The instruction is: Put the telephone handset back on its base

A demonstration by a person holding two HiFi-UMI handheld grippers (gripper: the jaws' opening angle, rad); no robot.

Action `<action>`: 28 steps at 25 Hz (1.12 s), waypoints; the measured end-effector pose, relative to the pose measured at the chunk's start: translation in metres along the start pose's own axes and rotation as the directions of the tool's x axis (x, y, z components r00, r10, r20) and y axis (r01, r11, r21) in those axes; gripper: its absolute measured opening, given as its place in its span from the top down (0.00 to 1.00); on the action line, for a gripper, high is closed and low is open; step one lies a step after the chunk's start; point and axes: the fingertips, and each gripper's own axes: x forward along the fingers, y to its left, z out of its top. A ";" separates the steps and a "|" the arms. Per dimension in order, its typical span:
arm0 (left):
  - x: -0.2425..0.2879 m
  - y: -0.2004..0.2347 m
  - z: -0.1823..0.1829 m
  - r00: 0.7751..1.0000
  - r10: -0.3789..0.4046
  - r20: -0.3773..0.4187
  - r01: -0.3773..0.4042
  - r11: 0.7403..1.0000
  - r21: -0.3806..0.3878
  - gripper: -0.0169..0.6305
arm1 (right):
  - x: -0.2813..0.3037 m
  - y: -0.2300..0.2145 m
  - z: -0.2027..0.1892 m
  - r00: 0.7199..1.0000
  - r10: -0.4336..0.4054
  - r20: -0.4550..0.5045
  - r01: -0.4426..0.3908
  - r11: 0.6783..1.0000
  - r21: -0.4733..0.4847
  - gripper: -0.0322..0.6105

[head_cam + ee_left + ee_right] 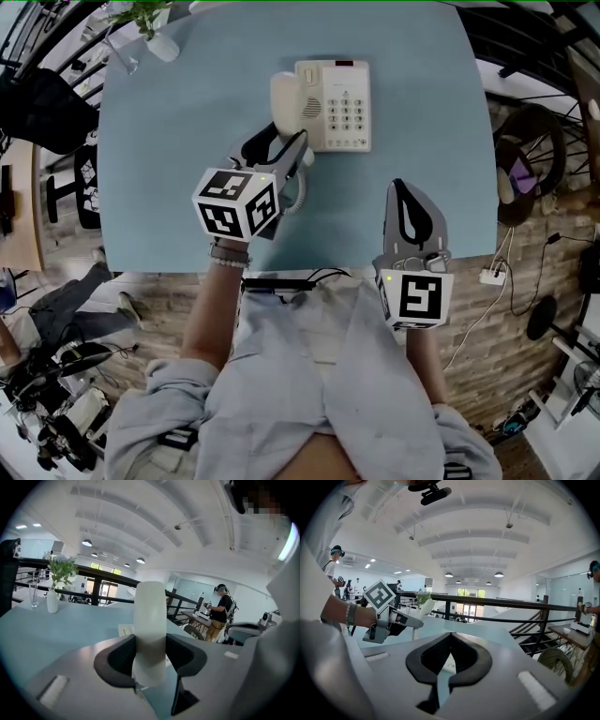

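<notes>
I am pinching the white telephone handset (285, 103) in the left tongs (280, 142), whose jaws are pressing on its lower end from both sides. The handset is standing tilted up over the left edge of the base (339, 105), which is sitting near the far edge of the blue desk (169, 141). In the left gripper view the handset (150, 620) is rising upright out of the left tongs (150, 657). The right tongs (401, 187) are hovering over the near right part of the desk, pressed together on nothing, their tips meeting in the right gripper view (449, 638).

As I judge it, the task is well along: the handset is gripped and brought to the base, but it is not yet lying flat in its cradle. Lowering, seating and letting go are remaining.

The coiled cord (301, 190) is trailing beside the left tongs and could snag. The desk is lying bare on both sides of the base. A vase (161, 44) and a glass (127, 58) are standing well apart at the far left corner.
</notes>
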 end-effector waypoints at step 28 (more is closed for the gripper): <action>0.072 0.039 -0.028 0.986 0.075 -0.147 -0.096 0.986 -0.138 0.66 | 0.030 -0.016 -0.014 0.999 0.018 -0.044 -0.017 0.999 0.030 0.94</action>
